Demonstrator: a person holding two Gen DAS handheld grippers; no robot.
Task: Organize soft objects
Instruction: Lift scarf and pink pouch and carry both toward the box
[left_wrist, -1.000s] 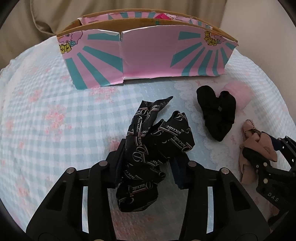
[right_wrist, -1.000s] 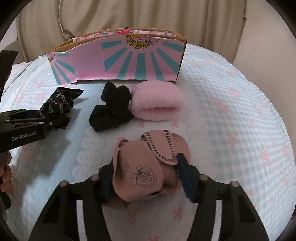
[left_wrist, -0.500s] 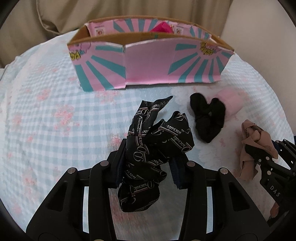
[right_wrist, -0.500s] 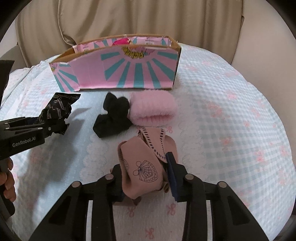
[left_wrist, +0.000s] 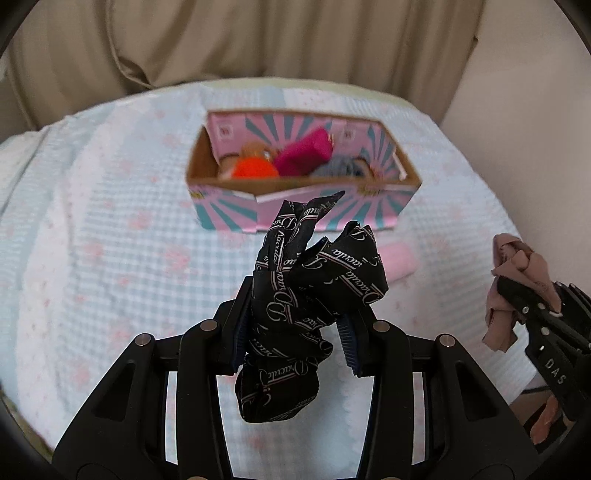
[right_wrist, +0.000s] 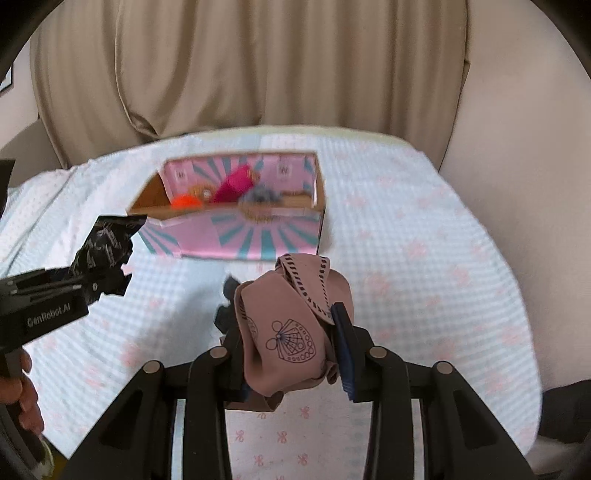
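Observation:
My left gripper (left_wrist: 295, 325) is shut on a black printed cloth (left_wrist: 314, 280) and holds it high above the bed. It also shows in the right wrist view (right_wrist: 103, 251). My right gripper (right_wrist: 291, 339) is shut on a dusty-pink printed cloth (right_wrist: 284, 332), also lifted; it shows in the left wrist view (left_wrist: 513, 277) at the right. The pink-and-teal cardboard box (left_wrist: 321, 214) stands open ahead, in the right wrist view too (right_wrist: 240, 236). It holds orange, magenta and grey soft items.
A fluffy pink item (left_wrist: 399, 258) lies on the checked bedspread (left_wrist: 110, 258) before the box. A black soft item (right_wrist: 227, 310) peeks out behind the pink cloth. Beige curtains (right_wrist: 240, 66) hang behind the bed. A hand (right_wrist: 22, 391) holds the left gripper.
Both grippers have risen with their cloths, so the box interior now shows from above. The box looks farther and smaller.

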